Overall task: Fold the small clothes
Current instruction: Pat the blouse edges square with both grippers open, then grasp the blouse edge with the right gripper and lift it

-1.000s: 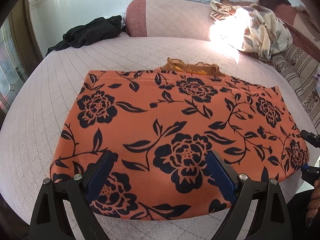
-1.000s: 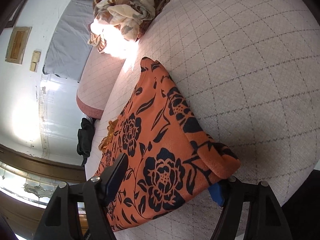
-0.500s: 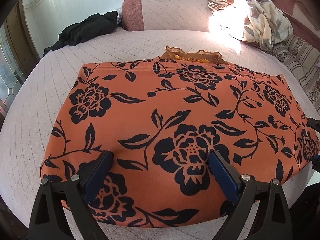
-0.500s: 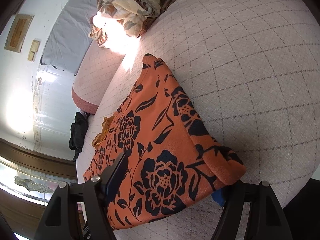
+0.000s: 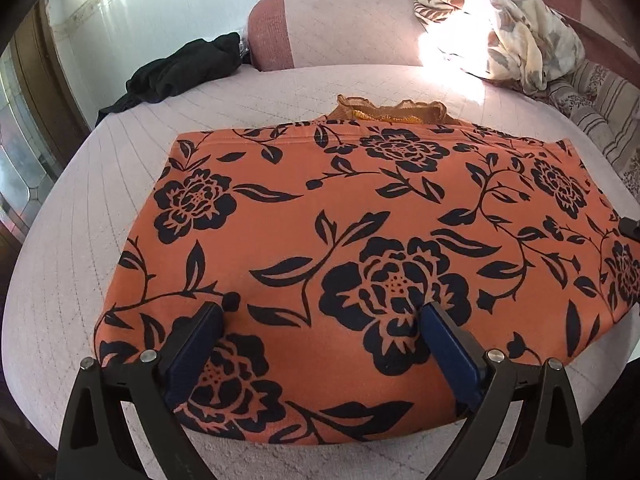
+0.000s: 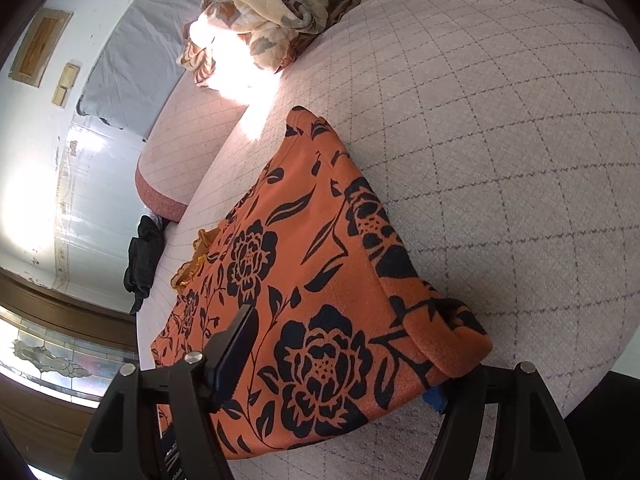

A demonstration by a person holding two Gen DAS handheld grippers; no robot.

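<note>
Well, here is how it stands from where I'm watching.

Cloth: an orange garment (image 5: 352,216) with dark flowers lies spread on the quilted bed (image 5: 72,248), already doubled, with a frilled edge (image 5: 388,110) peeking out at its far side.

Left tool (image 5: 320,340): its two blades stand wide apart over the near hem, gripping nothing; the cloth runs on ahead of it and off to both sides.

Right tool (image 6: 340,356): it sits at the garment's right near corner (image 6: 448,344), one blade on top of the cloth, the other low beside the rolled edge. The blades look spread, not yet pinched.

Step in hand: I'd say both tools are lining up on the near edge, ready to take hold for another fold.

Next move: it seems to call for closing each tool on all layers of the hem, then lifting evenly and carrying the edge away toward the frilled side.

Beyond the tools: a black garment (image 5: 180,68) and a flowered blanket (image 5: 512,36) lie far off near the bolster (image 5: 320,32).
</note>
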